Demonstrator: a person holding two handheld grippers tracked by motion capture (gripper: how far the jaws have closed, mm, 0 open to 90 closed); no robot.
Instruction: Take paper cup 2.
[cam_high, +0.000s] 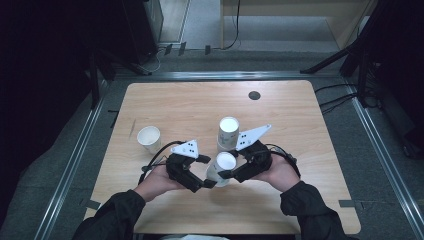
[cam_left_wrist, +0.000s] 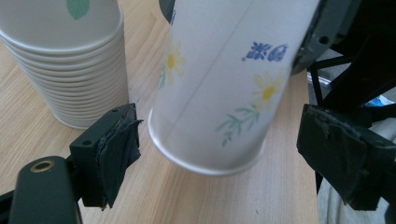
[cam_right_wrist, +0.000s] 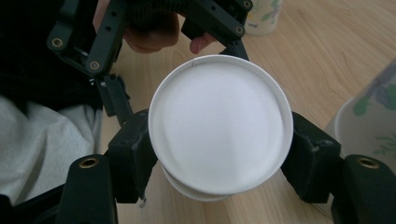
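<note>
- My right gripper (cam_high: 226, 174) is clamped across a paper cup (cam_high: 221, 169), one pad pressing each side of the wall just under the base. The cup is upside down, white base uppermost, held tilted just above the bench (cam_high: 300, 130) at the near centre. In my judgement the high grip leaves the rim end free for the other gripper.
- My left gripper (cam_left_wrist: 217, 154) stands wide, its pads (cam_left_wrist: 116, 149) either side of the cup's rim end with a visible gap on both sides, touching nothing. I read this as lined up to pull one cup off; the right gripper view shows a second rim beneath the first, so more than one may be nested there.
- The inverted cup stack (cam_high: 228, 133) stands on the bench just beyond the held cup, near enough to serve as the source.
- A single upright cup (cam_high: 149, 138) sits well apart to the left, mouth up, plausibly as the place for separated cups.
- Risk, as I judge it: thin paper walls may crush if the left gripper closes hard.
</note>
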